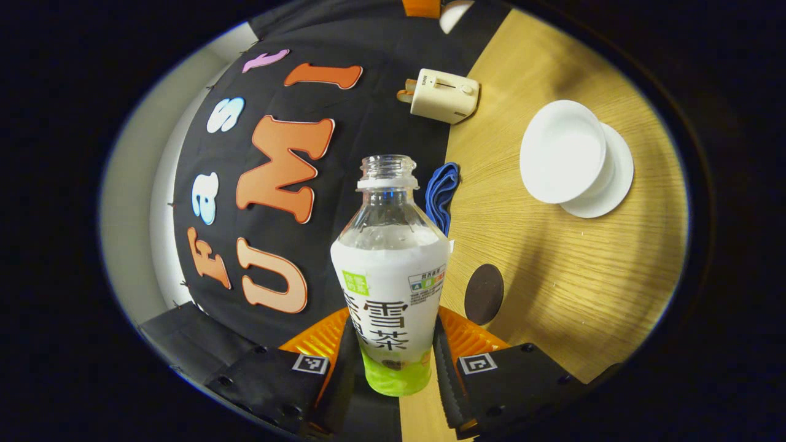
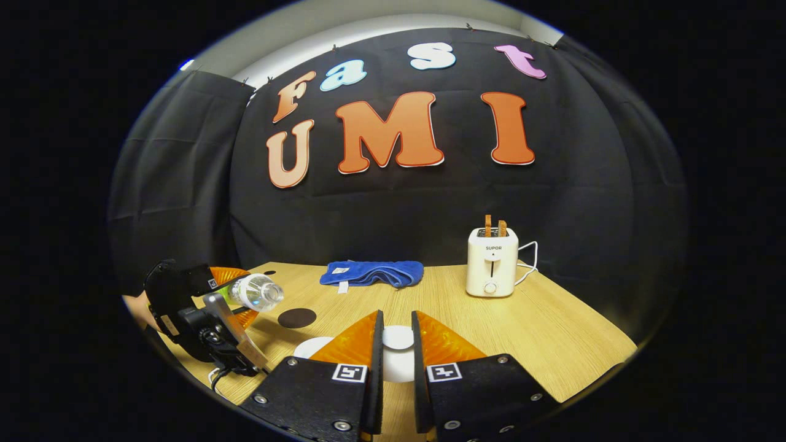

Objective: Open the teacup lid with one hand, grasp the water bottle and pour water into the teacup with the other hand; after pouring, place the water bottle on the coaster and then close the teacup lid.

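Step in hand, as I read it: pour. The left hand-held gripper (image 1: pixel 394 334) is clamped on the lower half of the bottle (image 1: pixel 390 270), cap off. In the right gripper view the bottle lies tipped near level, off to that gripper's left.

The cup (image 1: pixel 562 150) sits open on its saucer (image 1: pixel 617 178), ahead and right of the left hand-held gripper and well apart from the neck. Advice:
- Carry the mouth over the bowl before tipping further.
- Tip slowly, since the narrow neck will glug.
- Keep the squeeze light, because the thin wall flexes.

The right hand-held gripper (image 2: pixel 397 318) is narrow, its fingers on a small white lid (image 2: pixel 398 339). It looks held clear above the table. Keep it out of the pour path.

Materials and shapes:
- Table (image 1: pixel 589 288): light wood grain, flat, matte.
- Toaster (image 2: pixel 491 261): cream plastic box with two slices up, beyond the right hand-held gripper.
- Cloth (image 2: pixel 371 273): blue terry, folded, soft.
- Cup and saucer: white, glossy, round, wide and shallow.
- Bottle: clear plastic with ribbed threads and a white-green sleeve that hides the water level.
- Coaster (image 1: pixel 484 293): dark flat disc, just right of the bottle.
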### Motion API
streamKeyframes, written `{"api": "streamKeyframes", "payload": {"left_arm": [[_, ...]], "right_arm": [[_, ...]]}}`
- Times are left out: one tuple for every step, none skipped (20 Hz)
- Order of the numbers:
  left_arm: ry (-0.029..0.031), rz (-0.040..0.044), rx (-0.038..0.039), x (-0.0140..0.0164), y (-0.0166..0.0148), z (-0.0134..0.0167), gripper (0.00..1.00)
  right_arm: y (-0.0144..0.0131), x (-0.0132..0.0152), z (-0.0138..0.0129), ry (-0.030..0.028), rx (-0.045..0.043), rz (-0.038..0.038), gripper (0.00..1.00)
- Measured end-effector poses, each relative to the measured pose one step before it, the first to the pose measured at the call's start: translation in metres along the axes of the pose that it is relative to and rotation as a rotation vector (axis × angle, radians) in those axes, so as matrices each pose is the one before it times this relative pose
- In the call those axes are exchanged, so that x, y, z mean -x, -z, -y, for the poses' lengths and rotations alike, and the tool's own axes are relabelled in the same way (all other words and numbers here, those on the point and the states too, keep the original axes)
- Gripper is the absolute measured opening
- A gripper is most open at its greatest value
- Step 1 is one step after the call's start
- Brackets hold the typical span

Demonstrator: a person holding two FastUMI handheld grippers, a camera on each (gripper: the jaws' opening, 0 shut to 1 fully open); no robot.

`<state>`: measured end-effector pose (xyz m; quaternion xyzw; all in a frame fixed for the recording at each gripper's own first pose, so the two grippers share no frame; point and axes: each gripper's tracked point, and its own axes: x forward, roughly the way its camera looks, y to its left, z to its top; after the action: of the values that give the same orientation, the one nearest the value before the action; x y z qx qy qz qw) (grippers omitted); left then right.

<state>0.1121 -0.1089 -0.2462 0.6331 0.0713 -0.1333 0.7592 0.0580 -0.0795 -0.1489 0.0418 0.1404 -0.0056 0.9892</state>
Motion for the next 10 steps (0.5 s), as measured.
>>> {"api": "streamKeyframes", "payload": {"left_arm": [[-0.00052, 0.00217, -0.03131, 0.00024, -0.00088, -0.00035, 0.62], [0.00166, 0.00114, -0.02948, -0.00112, 0.00043, 0.00154, 0.63], [0.00241, 0.00109, -0.02635, -0.00049, 0.00026, 0.00058, 0.62], [0.0034, 0.00034, -0.02424, -0.00004, 0.00018, 0.00127, 0.63], [0.00622, 0.00146, -0.02592, -0.00075, 0.00037, 0.00024, 0.62], [0.00709, 0.01062, -0.0278, -0.00035, -0.00345, -0.00046, 0.63], [0.00404, 0.00036, -0.02213, -0.00147, 0.00047, 0.00124, 0.62], [0.00178, 0.00081, -0.02696, 0.00096, 0.00057, -0.00007, 0.63], [-0.00092, 0.00416, -0.02179, -0.00165, -0.00149, -0.00004, 0.63], [0.0002, 0.00022, -0.01836, -0.00043, -0.00132, -0.00093, 0.63]], "right_arm": [[-0.00019, -0.0001, 0.00064, 0.00016, -0.00031, 0.00021, 0.21], [0.00001, -0.00025, 0.00123, 0.0024, -0.00116, 0.0, 0.21], [0.00038, 0.00069, 0.00082, -0.00065, -0.00026, -0.00062, 0.21], [-0.00004, 0.00069, 0.00105, 0.00207, -0.00216, -0.00046, 0.21], [0.00046, 0.00072, 0.00068, -0.00088, -0.00156, -0.00142, 0.21], [0.00033, 0.00042, -0.00047, -0.00207, -0.00116, -0.00047, 0.21], [0.00029, 0.00006, -0.00025, -0.00121, -0.00242, -0.00097, 0.21], [0.00131, 0.00037, -0.00115, -0.00529, 0.00046, -0.00238, 0.21], [-0.00043, 0.00034, 0.00048, 0.00283, 0.00028, 0.00073, 0.21], [0.00032, -0.00001, 0.00056, -0.00177, 0.00178, -0.00101, 0.21]]}}
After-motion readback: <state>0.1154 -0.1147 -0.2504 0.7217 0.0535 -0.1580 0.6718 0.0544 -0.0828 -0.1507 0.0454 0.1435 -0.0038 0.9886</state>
